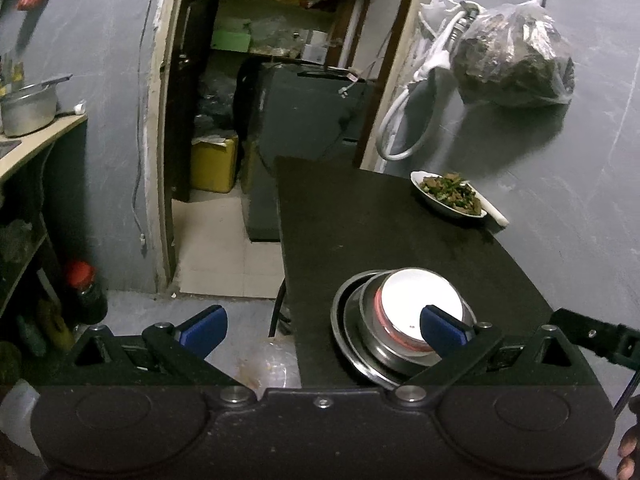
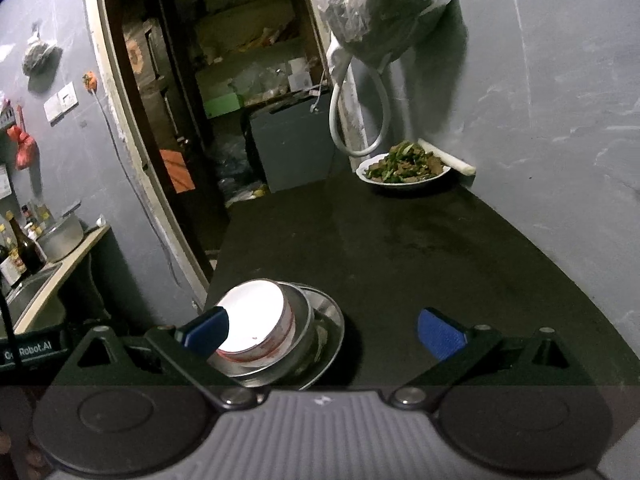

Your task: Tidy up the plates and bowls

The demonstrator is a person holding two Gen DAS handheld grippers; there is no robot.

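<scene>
Dark table [image 2: 400, 260]: bowl stack [image 2: 276, 336] between both released hand-held grippers, nearest left's [image 1: 324, 326] right finger.

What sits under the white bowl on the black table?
The white bowl is nested in a steel bowl on a steel plate. Anything between them is hidden.

On the black table [image 2: 400, 248], a white-based, red-banded bowl [image 2: 256, 312] tops silver steel dishes [image 2: 320, 344], far from green-brown food on a white plate [image 2: 402, 181].
</scene>
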